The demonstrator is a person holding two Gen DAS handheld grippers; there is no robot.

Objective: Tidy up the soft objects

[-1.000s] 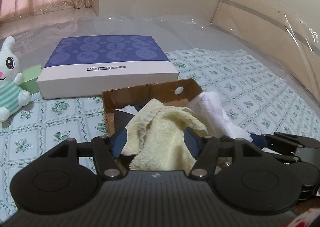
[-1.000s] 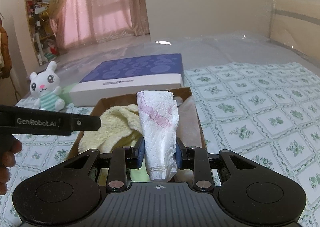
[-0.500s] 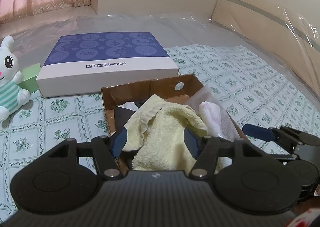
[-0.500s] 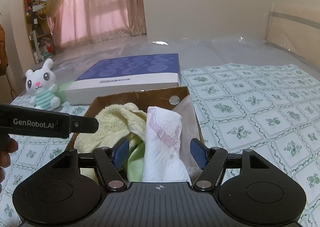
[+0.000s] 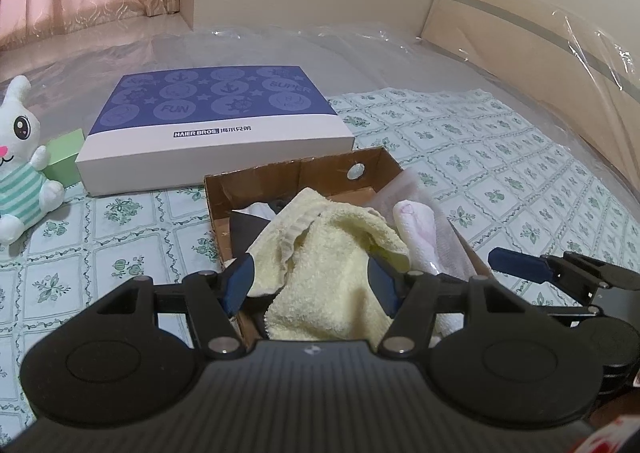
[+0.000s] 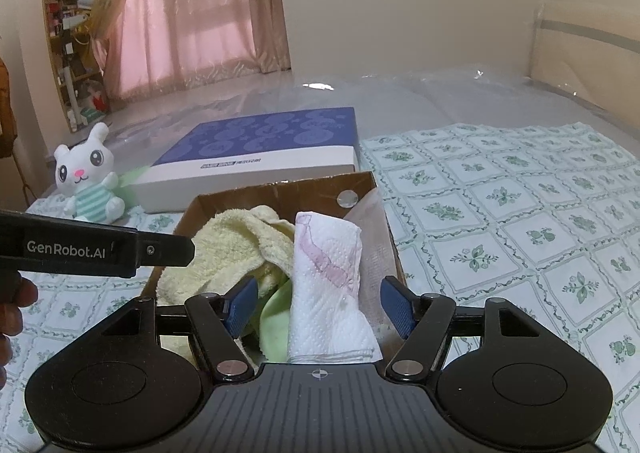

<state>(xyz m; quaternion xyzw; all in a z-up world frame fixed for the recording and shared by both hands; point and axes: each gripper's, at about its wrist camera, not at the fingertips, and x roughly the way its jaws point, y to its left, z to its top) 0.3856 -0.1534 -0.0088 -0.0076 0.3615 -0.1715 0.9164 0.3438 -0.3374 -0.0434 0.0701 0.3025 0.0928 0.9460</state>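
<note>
A brown cardboard box sits on the patterned bedsheet and holds soft items. A pale yellow towel lies heaped in it. A white paper towel roll with pink print rests at the box's right side, beside a green cloth. My left gripper is open, its fingers either side of the yellow towel. My right gripper is open, its fingers wide around the paper towel without touching it.
A flat blue-and-white gift box lies behind the cardboard box. A white plush bunny sits at the left by a green box. The plastic-wrapped headboard stands at the right.
My right gripper opened and let go of the paper towel, which now rests in the box. The right gripper drew back a little. The left gripper stayed open and nearly still.
</note>
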